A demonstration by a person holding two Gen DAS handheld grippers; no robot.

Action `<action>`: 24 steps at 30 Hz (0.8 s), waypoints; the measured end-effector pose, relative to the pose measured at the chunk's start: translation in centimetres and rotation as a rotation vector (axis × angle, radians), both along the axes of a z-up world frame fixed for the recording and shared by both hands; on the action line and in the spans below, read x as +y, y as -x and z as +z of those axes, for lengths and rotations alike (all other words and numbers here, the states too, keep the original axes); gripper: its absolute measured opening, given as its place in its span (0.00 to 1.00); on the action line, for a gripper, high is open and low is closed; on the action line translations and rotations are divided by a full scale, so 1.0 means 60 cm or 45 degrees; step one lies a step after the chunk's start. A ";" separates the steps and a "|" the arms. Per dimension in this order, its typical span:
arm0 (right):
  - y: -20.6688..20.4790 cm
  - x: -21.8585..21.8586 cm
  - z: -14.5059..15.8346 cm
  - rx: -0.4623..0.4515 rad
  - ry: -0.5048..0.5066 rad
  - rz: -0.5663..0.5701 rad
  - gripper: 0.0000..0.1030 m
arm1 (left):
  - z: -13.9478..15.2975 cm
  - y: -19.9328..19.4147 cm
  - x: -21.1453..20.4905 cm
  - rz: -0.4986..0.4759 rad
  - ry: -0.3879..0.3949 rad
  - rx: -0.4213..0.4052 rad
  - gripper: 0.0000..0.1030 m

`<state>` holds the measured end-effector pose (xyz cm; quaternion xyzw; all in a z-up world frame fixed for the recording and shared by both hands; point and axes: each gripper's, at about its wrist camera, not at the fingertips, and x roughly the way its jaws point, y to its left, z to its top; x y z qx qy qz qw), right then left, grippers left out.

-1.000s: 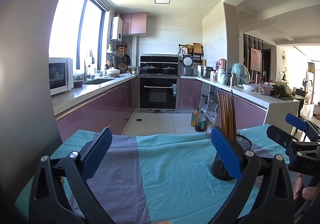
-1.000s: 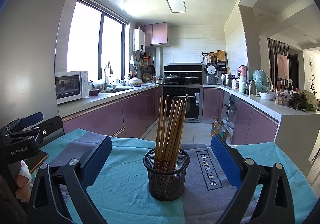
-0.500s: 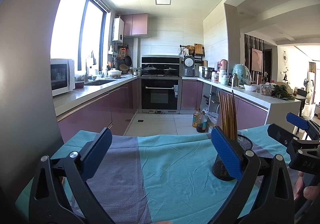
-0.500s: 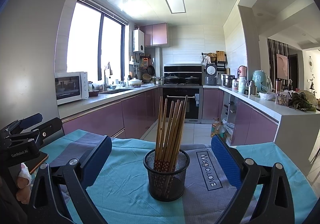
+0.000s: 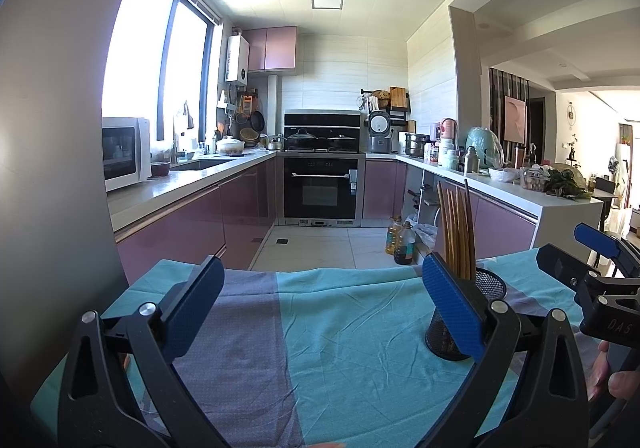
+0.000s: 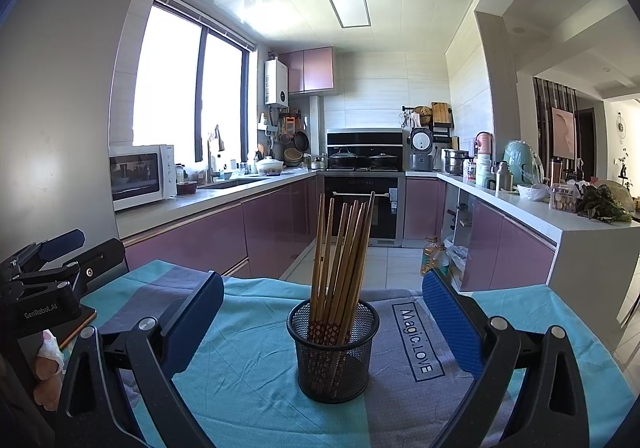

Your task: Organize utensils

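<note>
Plainly, we hold both claws spread wide and empty above the desk [image 6: 256,380], which is covered by a teal and grey-purple cloth [image 5: 360,348]. Our right claw [image 6: 323,322] frames the black mesh holder [image 6: 333,352] at the centre of the right wrist view — the holder stands upright on the cloth between the two blue pads, touching neither. A bundle of wooden chopsticks [image 6: 342,260] stands in it, patterned ends down, the tips fanning a little toward the upper middle of the frame. Just right of the holder, the cloth carries a printed label [image 6: 418,340] reading "Magic.LOVE".

Our left claw [image 5: 322,308] hangs over bare cloth with nothing between its pads. In the left wrist view the holder [image 5: 486,288] sits at the lower right, partly hidden behind the claw's right pad, with the chopsticks [image 5: 458,232] rising above it. Further right — at the frame edge — we see the right claw [image 5: 596,264] from the side, and fingertips [image 5: 620,384] gripping its handle.
</note>
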<state>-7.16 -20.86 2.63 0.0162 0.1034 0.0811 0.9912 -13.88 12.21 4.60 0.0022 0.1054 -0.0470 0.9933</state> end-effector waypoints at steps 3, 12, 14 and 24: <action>0.001 0.000 0.000 0.000 -0.001 0.001 0.93 | -0.001 0.001 0.000 0.001 -0.001 -0.002 0.95; 0.002 0.002 0.001 0.003 -0.007 0.001 0.93 | 0.000 0.000 0.000 0.001 -0.001 -0.001 0.95; 0.002 0.002 0.001 0.001 -0.006 -0.001 0.93 | -0.001 0.000 0.000 0.002 -0.002 0.000 0.95; 0.000 0.001 0.000 0.007 -0.014 -0.001 0.93 | -0.003 0.004 0.002 0.009 -0.005 -0.001 0.95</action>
